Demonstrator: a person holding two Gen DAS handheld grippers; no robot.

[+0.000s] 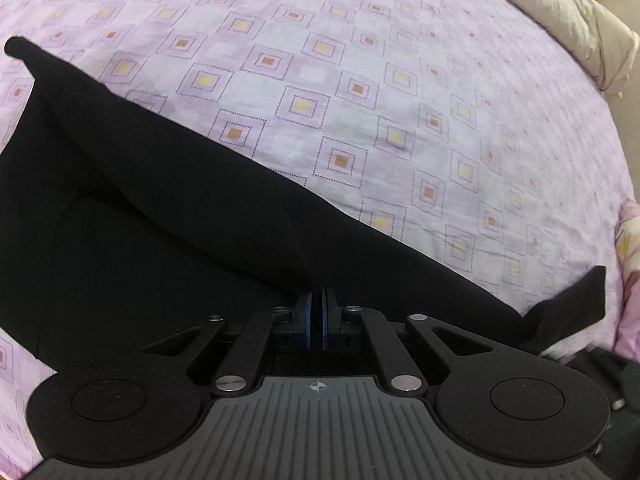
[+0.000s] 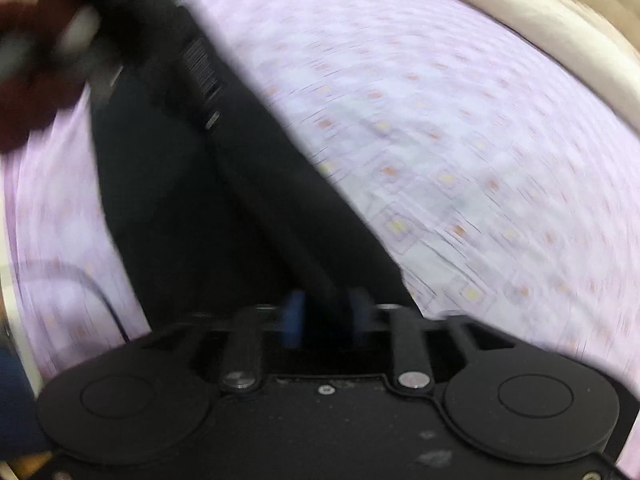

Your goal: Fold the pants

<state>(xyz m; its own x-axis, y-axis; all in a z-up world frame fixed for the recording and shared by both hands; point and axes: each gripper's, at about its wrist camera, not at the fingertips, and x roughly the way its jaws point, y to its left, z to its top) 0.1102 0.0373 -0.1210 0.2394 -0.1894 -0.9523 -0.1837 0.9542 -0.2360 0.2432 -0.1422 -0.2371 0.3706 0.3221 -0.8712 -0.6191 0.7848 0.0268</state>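
The black pants [image 1: 168, 216] lie spread on a bed covered by a lilac sheet [image 1: 400, 92] printed with nested squares that have yellow or orange centres. In the left wrist view the garment fills the near left of the picture, its upper edge running as a long diagonal from the far left down to the near right, where a narrow end of cloth [image 1: 576, 296] sticks up from the sheet. A raised fold crosses the fabric towards the middle. The left tool [image 1: 319, 300] is clenched, its blue pads drawn almost together at the edge of the cloth with only a thin sliver between them; whether a layer of fabric is pinched there cannot be told, since black cloth and black tool merge. A small crosshair mark [image 1: 318, 387] sits on the ribbed grey body of that tool; no writing or brand can be read anywhere. A cream quilt [image 1: 560, 12] is bunched at the far right edge of the bed, and a pink patterned piece of bedding [image 1: 628, 240] shows at the right. The right wrist view is heavily blurred. There the pants [image 2: 192, 200] run from the near middle to the far left. The right tool [image 2: 326, 320] is released, its blue pads standing apart with a ridge of black cloth lying between them and not pressed. The other tool's dark ribbed body [image 2: 200, 68] shows at the far left, too smeared to read further.
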